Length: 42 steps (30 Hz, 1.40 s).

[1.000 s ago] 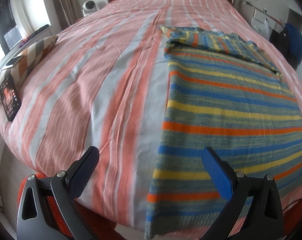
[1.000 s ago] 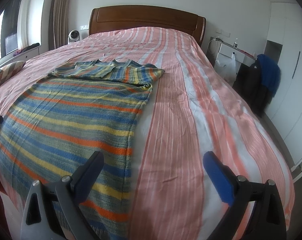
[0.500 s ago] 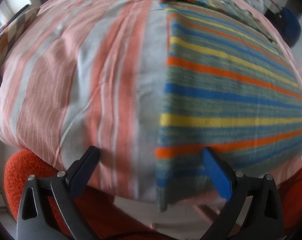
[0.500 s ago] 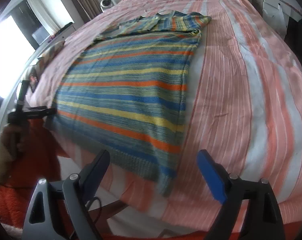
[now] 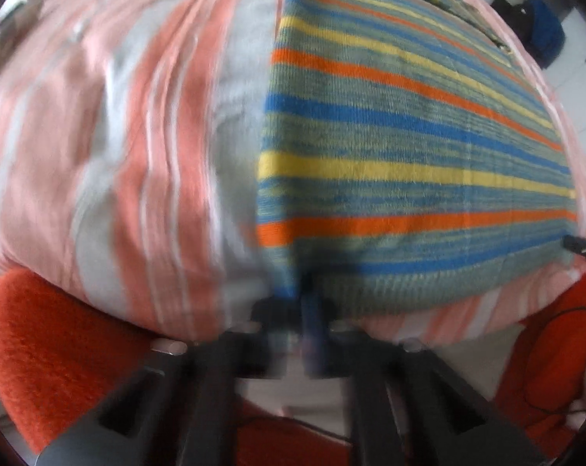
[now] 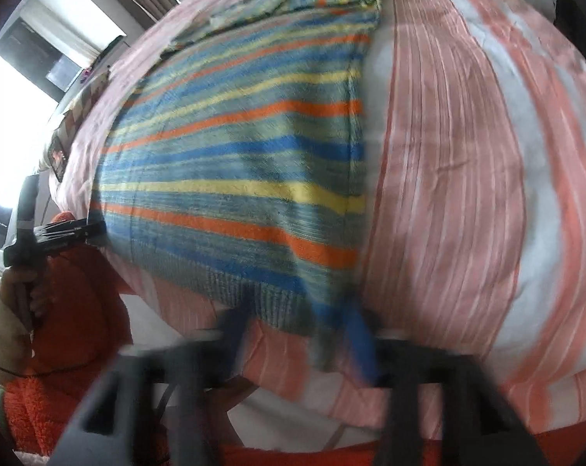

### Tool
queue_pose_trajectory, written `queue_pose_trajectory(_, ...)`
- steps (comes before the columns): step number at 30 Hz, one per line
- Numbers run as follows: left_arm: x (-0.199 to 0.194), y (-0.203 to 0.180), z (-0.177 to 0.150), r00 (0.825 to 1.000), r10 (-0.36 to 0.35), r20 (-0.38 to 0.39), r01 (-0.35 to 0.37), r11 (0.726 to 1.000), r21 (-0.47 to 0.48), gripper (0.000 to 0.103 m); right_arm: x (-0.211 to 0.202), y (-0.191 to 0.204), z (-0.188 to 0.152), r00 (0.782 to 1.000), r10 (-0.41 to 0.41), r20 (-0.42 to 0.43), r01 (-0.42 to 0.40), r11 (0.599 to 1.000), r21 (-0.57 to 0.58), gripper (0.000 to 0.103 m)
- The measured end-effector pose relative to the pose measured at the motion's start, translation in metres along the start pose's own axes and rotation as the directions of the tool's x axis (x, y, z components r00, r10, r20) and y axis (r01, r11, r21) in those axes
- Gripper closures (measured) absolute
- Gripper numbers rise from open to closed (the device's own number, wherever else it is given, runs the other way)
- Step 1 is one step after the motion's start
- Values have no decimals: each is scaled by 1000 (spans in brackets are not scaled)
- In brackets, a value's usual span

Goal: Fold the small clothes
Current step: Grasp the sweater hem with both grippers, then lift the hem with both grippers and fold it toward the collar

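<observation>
Left wrist view: motion-blurred; left gripper [image 5: 306, 310] at lower centre, fingers drawn together and pinching the near left hem corner of the striped knit sweater [image 5: 409, 143]. Sweater lies flat across centre and right of frame on the pink and white striped bedspread [image 5: 137, 136], its collar end at the top edge; bands of blue, yellow, orange and grey-green run across it. Orange fuzzy fabric [image 5: 52, 349] fills lower left and lower right. Dark tip of the right gripper [image 5: 582, 246] pokes in at the right edge, against the sweater's other hem corner. Right wrist view: right gripper [image 6: 299, 326] at lower centre, blurred, fingers narrowed around the near hem corner of the sweater [image 6: 234, 163] but a gap shows between them, so cannot tell if the grip is closed. Sweater spreads from lower centre toward the top centre, bedspread [image 6: 467, 155] to its right. At the left edge the left gripper [image 6: 79, 231] sits at the far hem corner, held by a hand [image 6: 17, 291]; bright window [image 6: 6, 124] at left
</observation>
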State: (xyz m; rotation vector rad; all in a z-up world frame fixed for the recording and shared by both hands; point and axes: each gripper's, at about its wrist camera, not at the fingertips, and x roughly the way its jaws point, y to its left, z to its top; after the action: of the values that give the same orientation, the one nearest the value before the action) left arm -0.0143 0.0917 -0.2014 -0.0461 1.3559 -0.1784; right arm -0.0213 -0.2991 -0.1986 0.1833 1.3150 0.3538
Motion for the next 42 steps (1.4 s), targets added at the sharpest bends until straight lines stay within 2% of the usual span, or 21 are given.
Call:
queue_pose_trajectory(3,-10,9,-3,998,-62,6,63,998,-28,100,-8,1,1,999,31,13,-31,1000,-3,97)
queue_pose_trajectory(5,-22,15,-1,989,-147,33,148,988,-50,101,-21,-1,5,996,78,44,-79,997,21,97)
queue_pose_trajectory(8,-46,24,20,959,-260,117,269,961,-70,101,-39,-9,19,983,140,119,-147,987,57,97)
queue_pose_trajectory(12,-63,36,72,922,-327,206,352,930,-102,101,-52,-19,61,958,171,231,-192,979,69,97)
queue_pose_trajectory(16,-64,46,149,914,-291,283,332,937,-108,101,-50,-25,123,939,98,328,-130,988,77,97)
queue_pose_trajectory(18,-61,51,195,906,-281,315,333,934,-126,101,-46,-33,165,923,68,378,-107,991,84,97)
queue_pose_trajectory(22,-47,58,257,906,-251,341,319,934,-159,101,-33,-50,241,902,36,431,-96,988,117,97)
queue_pose_trajectory(24,-40,61,284,909,-239,342,312,934,-176,101,-25,-60,272,903,28,429,-95,986,136,97)
queue_pose_trajectory(30,2,46,361,937,-168,306,238,949,-206,99,10,-91,349,916,11,400,-88,981,176,97)
queue_pose_trajectory(32,16,48,382,944,-106,314,189,950,-248,93,27,-103,365,916,30,399,-117,974,195,96)
queue_pose_trajectory(33,20,49,389,944,-80,319,172,946,-274,74,35,-110,371,917,46,397,-140,967,212,94)
queue_pose_trajectory(34,19,53,391,944,-54,325,161,937,-310,49,41,-117,373,914,49,403,-157,958,240,91)
queue_pose_trajectory(35,14,60,390,936,-49,349,178,921,-348,39,42,-125,372,905,38,423,-169,946,277,81)
queue_pose_trajectory(36,5,67,384,919,-63,390,217,906,-364,30,38,-130,368,894,43,445,-190,938,291,74)
queue_pose_trajectory(37,-4,72,375,897,-89,432,263,895,-361,27,30,-133,363,879,53,473,-213,933,290,71)
queue_pose_trajectory(38,-15,75,364,883,-115,456,290,896,-337,27,18,-134,359,869,53,492,-213,938,274,71)
queue_pose_trajectory(40,-28,72,345,869,-151,471,302,915,-266,27,-4,-125,349,876,57,479,-171,965,199,70)
queue_pose_trajectory(42,-32,55,320,864,-205,459,304,941,-152,27,-15,-108,343,892,110,439,-169,981,97,70)
